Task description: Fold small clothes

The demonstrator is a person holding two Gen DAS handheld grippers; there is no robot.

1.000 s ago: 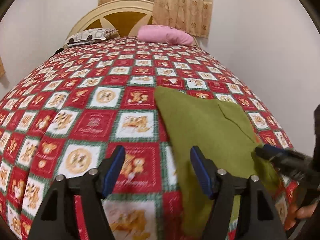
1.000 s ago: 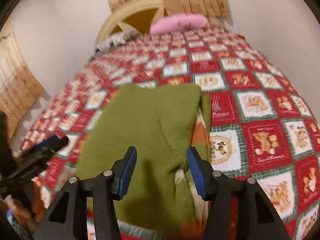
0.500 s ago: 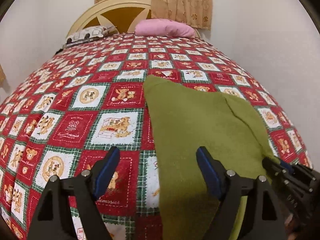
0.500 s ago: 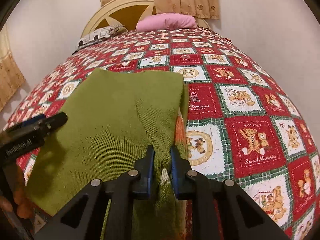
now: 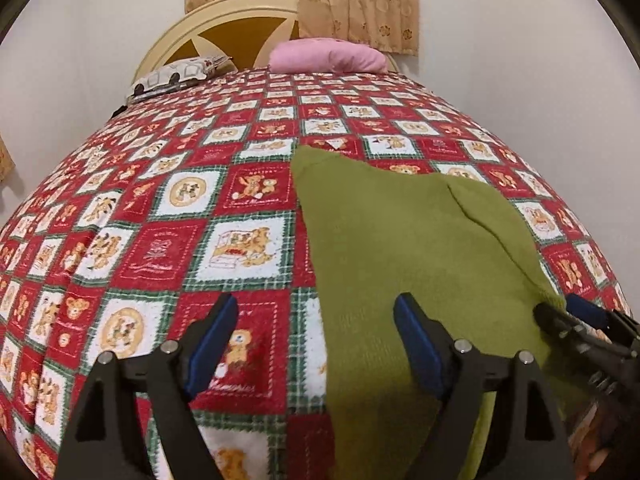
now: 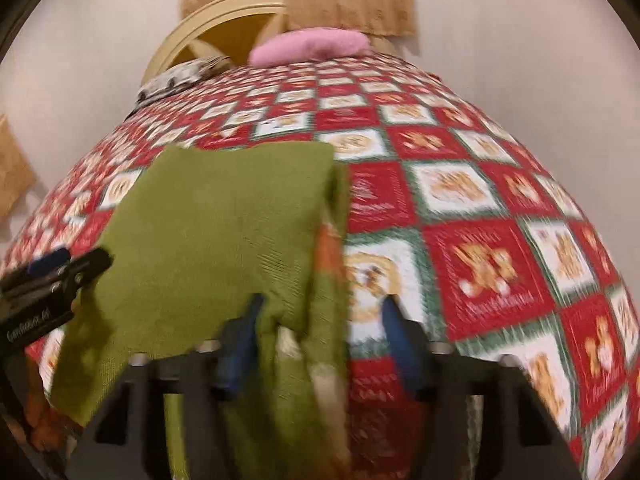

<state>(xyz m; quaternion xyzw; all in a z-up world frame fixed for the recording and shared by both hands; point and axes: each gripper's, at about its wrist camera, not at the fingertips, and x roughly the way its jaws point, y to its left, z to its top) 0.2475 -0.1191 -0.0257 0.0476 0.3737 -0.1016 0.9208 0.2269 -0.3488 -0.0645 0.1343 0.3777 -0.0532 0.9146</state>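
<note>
In the left wrist view, the left gripper (image 5: 316,344) fills the bottom of the frame with its blue-padded fingers (image 5: 212,340) spread wide and nothing between them; the left pad hangs over the red-and-white teddy-bear bedspread (image 5: 168,248), the right pad over the near left part of the green knitted garment (image 5: 400,248). The garment lies flat on the bedspread in the centre-right of the frame, with a folded-over flap along its right side. At the lower right edge the right gripper (image 5: 576,320) comes in, its tip at the garment's right border; from here you cannot tell how its fingers stand. At the top of the frame a pink pillow (image 5: 328,56) and a patterned pillow (image 5: 180,76) lie against a cream headboard (image 5: 224,20), with beige curtains (image 5: 352,0) above. The right wrist view is blurred. The right gripper (image 6: 320,344) sits at the bottom centre with its fingers (image 6: 400,344) parted, and the garment's (image 6: 216,220) bunched right edge, showing orange and white beside the green, lies between them without being pinched. The garment spreads up and left from there over the bedspread (image 6: 480,200). The left gripper (image 6: 52,276) shows at the left edge, beside the garment's left border; its finger spacing cannot be read in this view.
</note>
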